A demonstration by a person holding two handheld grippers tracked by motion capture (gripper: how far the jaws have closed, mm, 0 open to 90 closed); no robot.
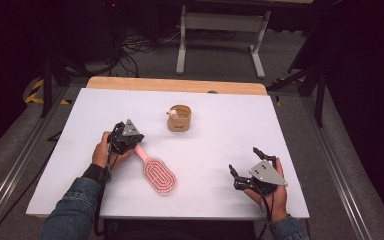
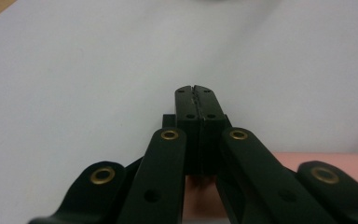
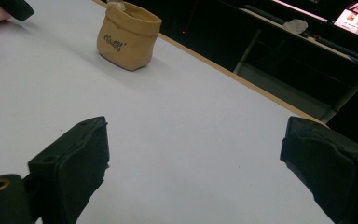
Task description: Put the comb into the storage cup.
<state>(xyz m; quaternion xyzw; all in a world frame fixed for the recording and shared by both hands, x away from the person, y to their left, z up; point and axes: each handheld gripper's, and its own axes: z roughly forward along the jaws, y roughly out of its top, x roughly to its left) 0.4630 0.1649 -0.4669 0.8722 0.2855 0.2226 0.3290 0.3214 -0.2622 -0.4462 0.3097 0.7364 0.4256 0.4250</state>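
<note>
A pink hairbrush (image 1: pixel 159 175) lies on the white table (image 1: pixel 240 125), bristles up, its handle pointing toward my left gripper (image 1: pixel 125 136). That gripper hovers over the handle's end. In the left gripper view the left gripper (image 2: pixel 196 91) has its jaws pressed together with nothing between the tips, and the pink handle (image 2: pixel 326 158) runs underneath them. My right gripper (image 1: pixel 245 161) rests near the front right of the table, jaws spread wide; in its own view the right gripper (image 3: pixel 193 154) holds nothing. A small tan pouch (image 1: pixel 179 119) (image 3: pixel 128 42) stands upright at mid-table.
A small pale item (image 1: pixel 172 113) sticks out of the pouch's rim. A wooden strip (image 1: pixel 175 84) borders the table's far edge. Beyond it stand a white desk frame (image 1: pixel 220 35) and cables on the floor.
</note>
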